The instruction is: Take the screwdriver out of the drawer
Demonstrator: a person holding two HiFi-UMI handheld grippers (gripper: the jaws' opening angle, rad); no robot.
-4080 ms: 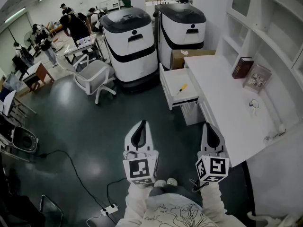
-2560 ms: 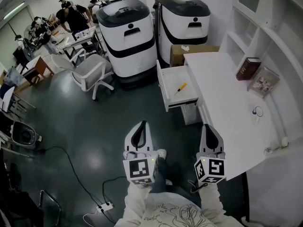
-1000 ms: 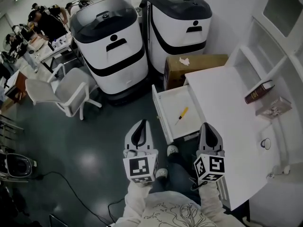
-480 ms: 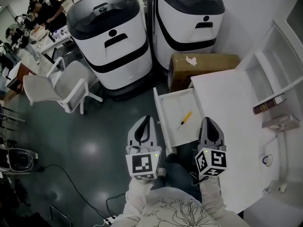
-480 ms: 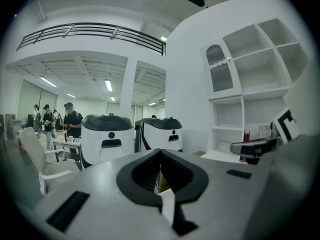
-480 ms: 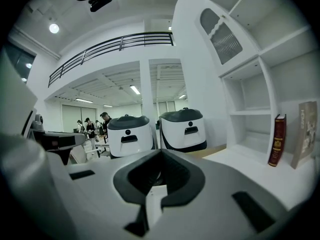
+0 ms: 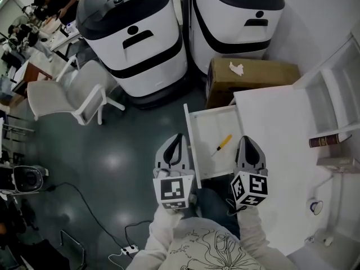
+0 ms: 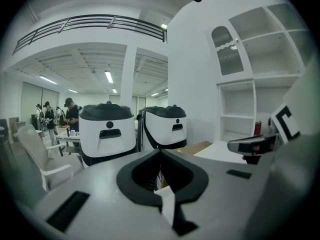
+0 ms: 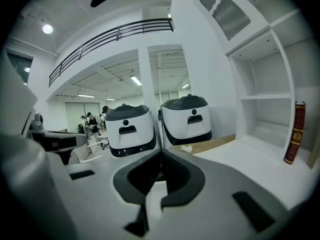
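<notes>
The drawer [image 7: 207,127] stands pulled out and open from above, with nothing over it. The screwdriver [image 7: 224,144] lies alone on its bare bottom, clear of the walls. The desk [image 7: 281,145] borders the right side, and a box [image 7: 253,75] stands just behind. To the left, open floor [image 7: 132,151] runs to the chair [image 7: 73,97].

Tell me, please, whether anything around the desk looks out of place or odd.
The drawer stands pulled open, with a yellow-handled screwdriver lying diagonally inside. A crumpled white scrap sits on the cardboard box. Nothing looks spilled or damaged.
</notes>
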